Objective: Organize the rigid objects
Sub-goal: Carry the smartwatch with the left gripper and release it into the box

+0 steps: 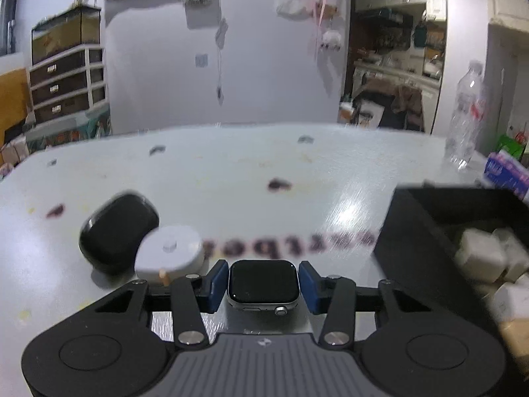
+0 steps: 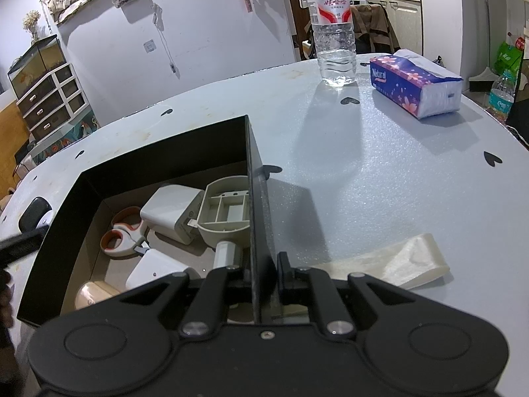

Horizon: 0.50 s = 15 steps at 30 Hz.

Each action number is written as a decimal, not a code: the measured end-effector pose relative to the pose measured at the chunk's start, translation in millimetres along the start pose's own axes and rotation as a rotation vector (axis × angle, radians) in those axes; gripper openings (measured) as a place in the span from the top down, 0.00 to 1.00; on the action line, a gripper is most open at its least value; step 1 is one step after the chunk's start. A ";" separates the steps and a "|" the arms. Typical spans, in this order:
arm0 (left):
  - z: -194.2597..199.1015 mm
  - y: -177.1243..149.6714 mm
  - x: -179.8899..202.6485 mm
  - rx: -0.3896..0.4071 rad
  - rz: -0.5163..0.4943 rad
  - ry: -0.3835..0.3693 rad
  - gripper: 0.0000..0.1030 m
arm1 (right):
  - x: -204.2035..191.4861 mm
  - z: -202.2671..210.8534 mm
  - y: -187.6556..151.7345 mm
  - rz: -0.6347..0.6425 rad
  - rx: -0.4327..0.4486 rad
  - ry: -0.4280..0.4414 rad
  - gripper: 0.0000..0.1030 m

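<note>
My left gripper (image 1: 263, 286) is shut on a square black-faced smartwatch body (image 1: 263, 285), its blue pads touching both sides, just above the table. A black oval case (image 1: 117, 231) and a white round disc (image 1: 170, 253) lie just ahead to the left. The black box (image 1: 426, 231) stands to the right, white items inside. My right gripper (image 2: 263, 276) is shut on the right wall of the black box (image 2: 253, 198). Inside the box lie scissors (image 2: 124, 235), a white charger block (image 2: 172, 213) and a beige plastic holder (image 2: 224, 215).
A water bottle (image 2: 334, 29) and a purple tissue pack (image 2: 415, 82) stand at the table's far right. A folded translucent plastic bag (image 2: 393, 261) lies right of my right gripper. The grey table (image 2: 363, 165) has small dark heart marks.
</note>
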State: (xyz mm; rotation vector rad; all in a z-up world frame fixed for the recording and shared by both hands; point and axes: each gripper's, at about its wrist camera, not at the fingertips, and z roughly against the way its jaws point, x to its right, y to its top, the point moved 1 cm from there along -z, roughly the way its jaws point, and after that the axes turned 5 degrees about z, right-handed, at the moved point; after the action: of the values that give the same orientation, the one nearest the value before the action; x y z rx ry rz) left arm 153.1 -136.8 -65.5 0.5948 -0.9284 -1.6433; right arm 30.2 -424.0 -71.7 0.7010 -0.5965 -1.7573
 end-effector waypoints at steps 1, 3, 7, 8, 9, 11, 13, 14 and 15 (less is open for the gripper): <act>8.2 5.6 2.3 0.020 0.004 -0.015 0.54 | -0.1 0.2 -0.2 0.000 -0.001 0.000 0.89; 22.8 17.3 7.2 0.049 0.022 -0.053 0.54 | -0.2 0.0 -0.1 0.001 -0.001 -0.001 0.89; 49.2 34.8 24.3 0.067 0.068 -0.162 0.54 | -0.2 0.0 0.0 0.000 -0.001 -0.001 0.89; 52.5 36.7 30.1 0.066 0.069 -0.181 0.54 | -0.3 0.2 -0.1 0.000 -0.001 -0.001 0.89; 56.2 37.7 36.5 0.065 0.069 -0.203 0.54 | -0.2 0.0 0.0 0.000 -0.001 0.000 0.89; 61.6 38.4 50.1 0.058 0.063 -0.249 0.54 | -0.4 0.4 -0.2 0.001 -0.001 0.000 0.89; 65.8 35.5 62.1 0.050 0.042 -0.290 0.54 | -0.2 0.0 0.1 0.000 -0.001 0.000 0.89; 66.7 33.2 70.2 0.040 0.023 -0.311 0.54 | -0.2 0.2 0.0 0.000 -0.001 0.000 0.89; 66.9 30.7 77.2 0.029 0.009 -0.328 0.54 | -0.3 0.4 -0.2 -0.001 0.000 0.001 0.89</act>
State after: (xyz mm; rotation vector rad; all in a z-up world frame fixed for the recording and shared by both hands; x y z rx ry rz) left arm 97.4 -195.6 3.9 0.3442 -1.1912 -1.7527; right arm 29.9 -423.6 -71.5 0.7016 -0.5957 -1.7579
